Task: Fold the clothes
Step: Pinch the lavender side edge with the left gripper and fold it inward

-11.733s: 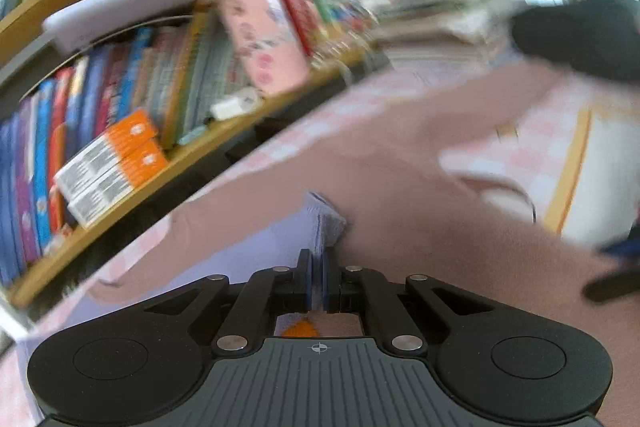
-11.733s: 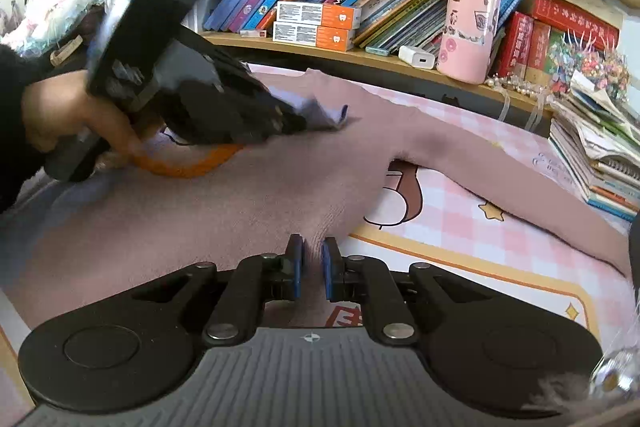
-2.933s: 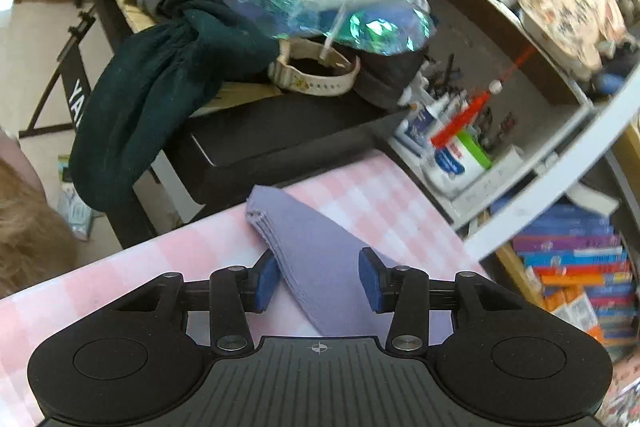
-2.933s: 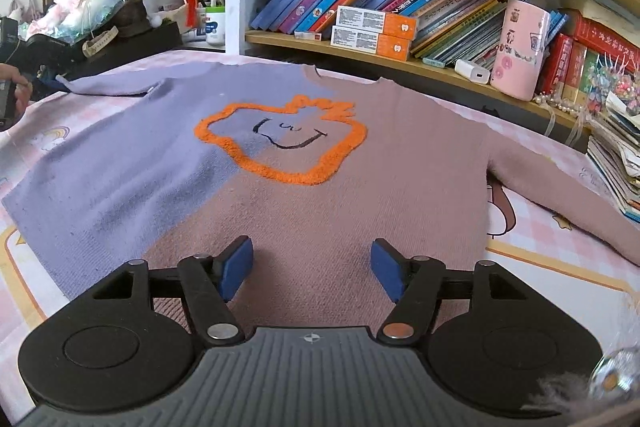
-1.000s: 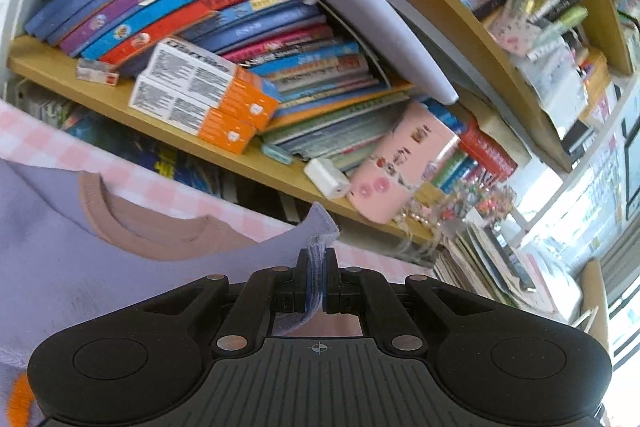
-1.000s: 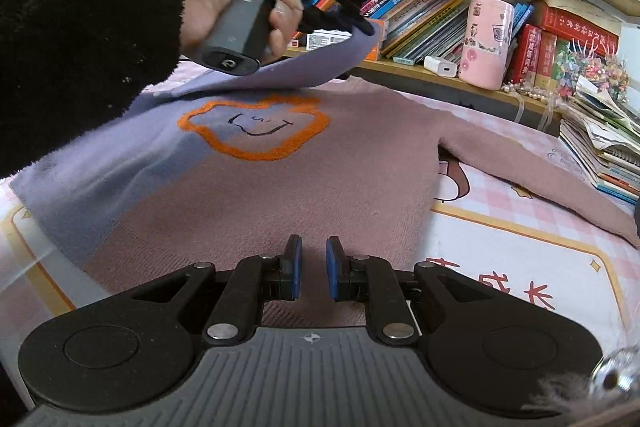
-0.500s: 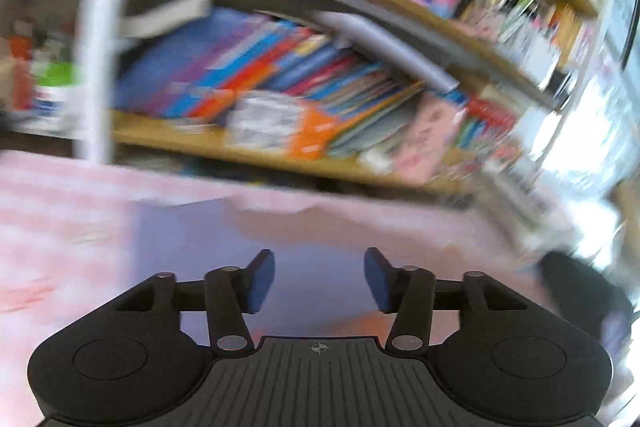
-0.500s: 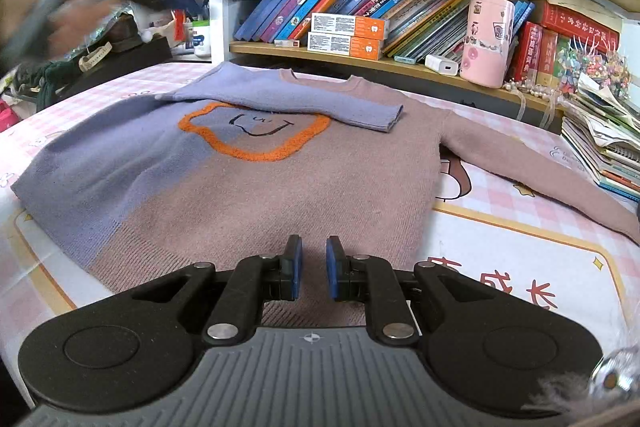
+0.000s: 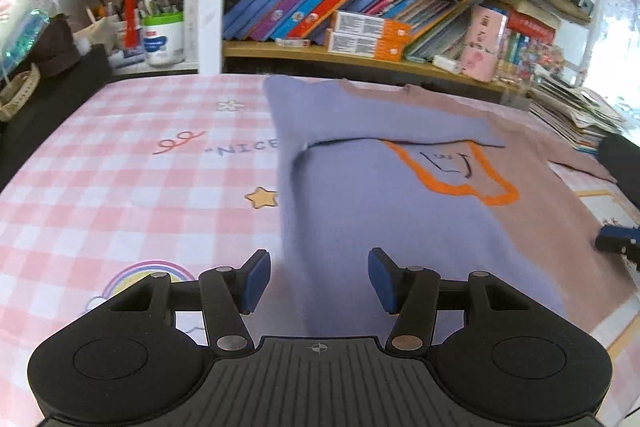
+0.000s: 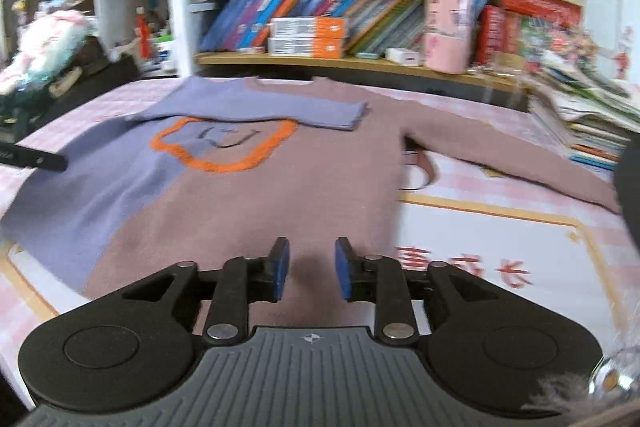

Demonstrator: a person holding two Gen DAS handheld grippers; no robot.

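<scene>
A lilac and mauve sweater with an orange outlined figure lies flat on the pink checked tablecloth. Its lilac sleeve is folded across the chest. The mauve sleeve stretches out to the right. My left gripper hovers open over the sweater's lilac side edge and holds nothing. At the mauve hem, my right gripper has its jaws opening, with the knit lying under them and no cloth pinched. Each view catches the other gripper at its edge.
A bookshelf with books, orange boxes and a pink cup runs along the table's far edge. Stacked magazines sit at the far right. Pen pots and a dark box stand at the left.
My left gripper let go of the lilac sleeve, which now lies across the chest, and swung back to the sweater's left side. My right gripper's jaws have parted.
</scene>
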